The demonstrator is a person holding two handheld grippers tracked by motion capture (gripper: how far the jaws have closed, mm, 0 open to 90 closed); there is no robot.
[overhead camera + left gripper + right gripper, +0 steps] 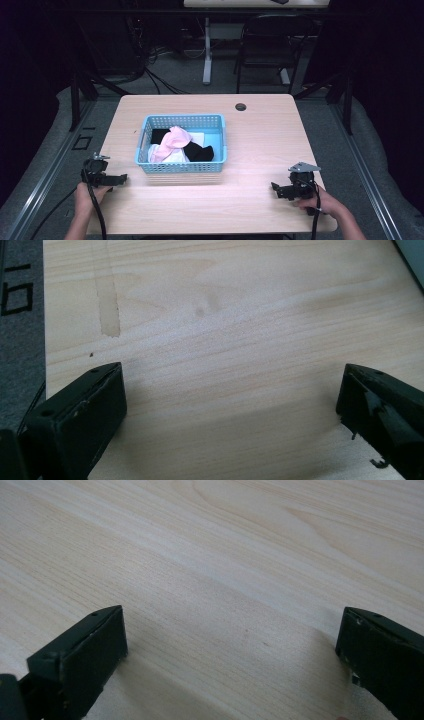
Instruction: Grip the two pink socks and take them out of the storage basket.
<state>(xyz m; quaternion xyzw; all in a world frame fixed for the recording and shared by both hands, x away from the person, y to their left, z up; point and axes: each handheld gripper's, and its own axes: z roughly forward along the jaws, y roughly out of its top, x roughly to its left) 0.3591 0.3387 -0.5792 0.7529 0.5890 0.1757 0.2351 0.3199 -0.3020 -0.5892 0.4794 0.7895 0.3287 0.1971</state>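
A light-blue plastic basket sits near the middle of the wooden table, its walls pierced with a fine lattice of holes. Inside lies a heap of soft clothing: a crumpled pink garment on top, black fabric to its right and behind it, and something white underneath — the pieces are too small here to tell what they are, perhaps socks.

The left gripper rests on the table just off the basket's near-left corner, held by the person's left hand; its jaws stand wide apart, with bare pale woodgrain between them in the left gripper view. The right gripper, in the right hand, lies well apart from the basket, toward the near-right edge — its jaws are also spread wide over empty, smooth tabletop. A grey three-cornered plate tops it, and a black cable trails from each.
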